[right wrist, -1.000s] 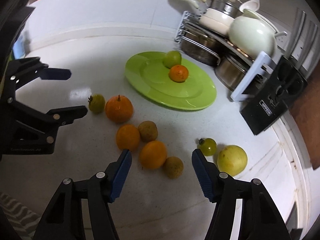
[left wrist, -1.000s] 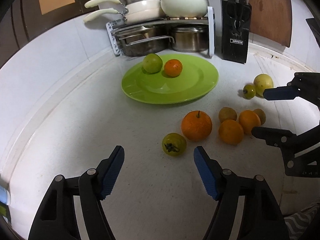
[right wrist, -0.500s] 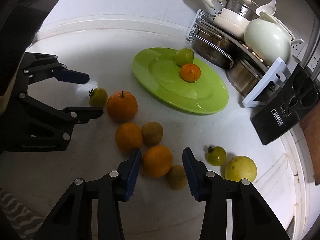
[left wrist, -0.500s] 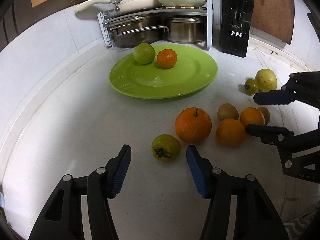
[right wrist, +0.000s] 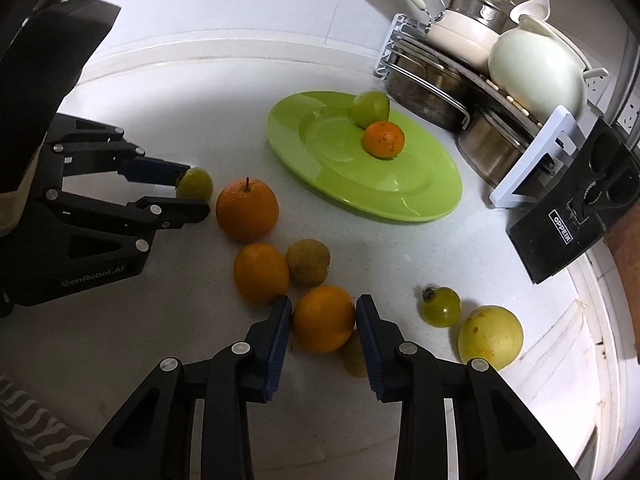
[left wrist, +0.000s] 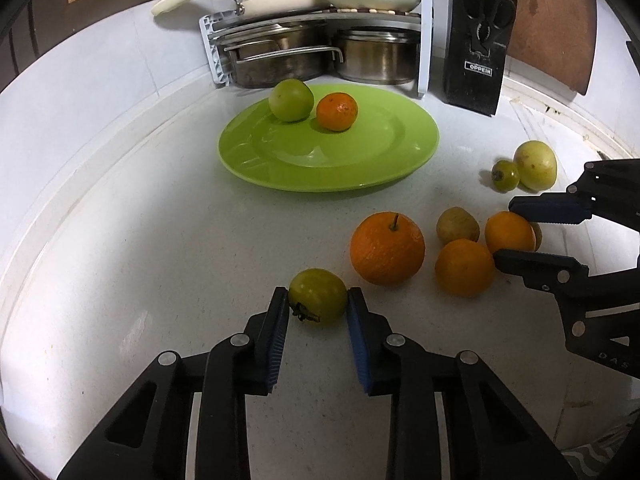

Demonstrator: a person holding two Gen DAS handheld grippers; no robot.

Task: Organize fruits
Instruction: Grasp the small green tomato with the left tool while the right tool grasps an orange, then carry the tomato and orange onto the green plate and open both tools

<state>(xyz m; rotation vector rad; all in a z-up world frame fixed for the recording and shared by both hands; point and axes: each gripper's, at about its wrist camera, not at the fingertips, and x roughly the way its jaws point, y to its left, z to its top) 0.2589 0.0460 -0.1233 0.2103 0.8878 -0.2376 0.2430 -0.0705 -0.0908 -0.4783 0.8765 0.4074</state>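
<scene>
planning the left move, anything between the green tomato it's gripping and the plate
Nothing visible. The left gripper brackets the green tomato, and bare counter runs to the plate. The big orange sits just right of that line.

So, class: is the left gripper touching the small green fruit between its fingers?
Touching. In the left wrist view, both blue pads of the left gripper press the green fruit, no gap showing.

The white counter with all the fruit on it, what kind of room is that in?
Most likely a home kitchen. The counter has a rack of pots and pans in the corner, a black knife block beside it, and a green plate holding fruit.
</scene>
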